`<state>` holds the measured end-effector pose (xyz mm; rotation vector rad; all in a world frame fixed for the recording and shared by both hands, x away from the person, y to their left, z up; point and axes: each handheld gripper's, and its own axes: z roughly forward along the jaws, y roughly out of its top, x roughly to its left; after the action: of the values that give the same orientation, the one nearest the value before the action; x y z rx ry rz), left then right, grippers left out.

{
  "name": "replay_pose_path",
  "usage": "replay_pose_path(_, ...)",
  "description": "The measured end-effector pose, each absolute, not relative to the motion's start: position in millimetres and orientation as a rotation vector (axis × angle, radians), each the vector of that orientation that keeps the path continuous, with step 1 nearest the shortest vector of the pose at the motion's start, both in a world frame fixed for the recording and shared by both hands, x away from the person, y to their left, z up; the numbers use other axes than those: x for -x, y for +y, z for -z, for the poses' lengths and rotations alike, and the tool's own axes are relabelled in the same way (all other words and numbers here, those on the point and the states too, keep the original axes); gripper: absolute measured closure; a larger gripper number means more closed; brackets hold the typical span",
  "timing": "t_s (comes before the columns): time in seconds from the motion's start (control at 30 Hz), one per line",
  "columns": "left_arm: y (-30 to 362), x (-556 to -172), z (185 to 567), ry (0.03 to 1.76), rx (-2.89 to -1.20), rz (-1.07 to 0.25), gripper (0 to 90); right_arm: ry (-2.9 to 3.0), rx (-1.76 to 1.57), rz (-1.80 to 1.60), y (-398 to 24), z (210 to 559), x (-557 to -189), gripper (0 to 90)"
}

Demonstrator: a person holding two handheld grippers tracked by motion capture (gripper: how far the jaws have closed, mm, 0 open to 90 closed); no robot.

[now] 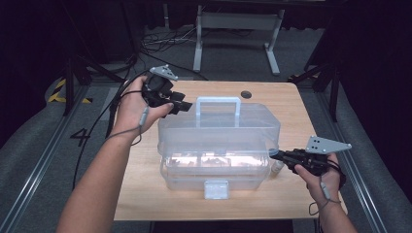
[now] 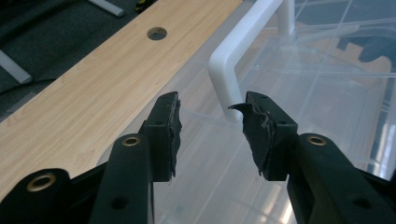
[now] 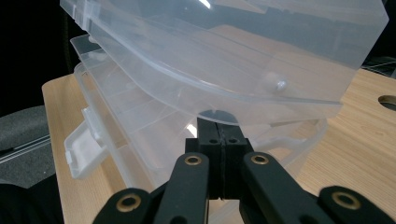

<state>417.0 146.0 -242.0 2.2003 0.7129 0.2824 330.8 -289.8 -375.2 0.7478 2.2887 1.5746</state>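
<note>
I see a clear plastic storage box (image 1: 218,145) mid-bench, sitting on the wooden bench (image 1: 145,194). The box has a white carry handle (image 1: 218,104) on its lid (image 1: 218,127), and a white latch (image 1: 216,189) hangs at the front edge facing me. The lid is lifted off the lower tray; in the high view there's a gap along the front with the tray contents showing through, too blurred to name.

My left hand-held gripper (image 1: 180,108) hangs at the far left corner of the lid, just beside the left post of the handle. In the left gripper view its jaws stand apart with nothing between the pads (image 2: 168,126); the handle's bent corner (image 2: 224,70) sits just beyond the gap, near the right pad, but I can't tell if it touches. So it's open, gripping nothing.

My right hand-held gripper (image 1: 273,154) is at the right end of the box, at the lid's lower edge. In the right gripper view its jaws are pressed together flat, tips up against the lid's underside rim (image 3: 215,114). I can't tell whether a thin lip of plastic is pinched between them or they just push on it.

A small pale thing (image 1: 277,167) lies on the bench just beside the box's right end, under that gripper. A round hole (image 1: 246,94) is in the bench behind the box.
</note>
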Motion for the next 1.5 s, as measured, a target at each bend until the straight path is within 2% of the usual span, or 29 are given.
replay_pose_path(0.67, 222.8, -350.9, 256.4, 0.815, -2.04, -0.355, 59.2, 2.276, -0.748, -1.584, -286.1, 372.1, -339.2, 90.0)
replay_pose_path(1.37, 233.6, -309.8, 315.0, 0.81, -1.955, -0.308, 63.3, 2.255, -0.777, -1.594, -284.7, 369.5, -341.9, 90.0)
replay_pose_path(1.5, 230.7, -305.0, 320.3, 0.802, -1.989, -0.299, 65.4, 2.25, -0.778, -1.589, -284.4, 368.8, -342.0, 90.0)
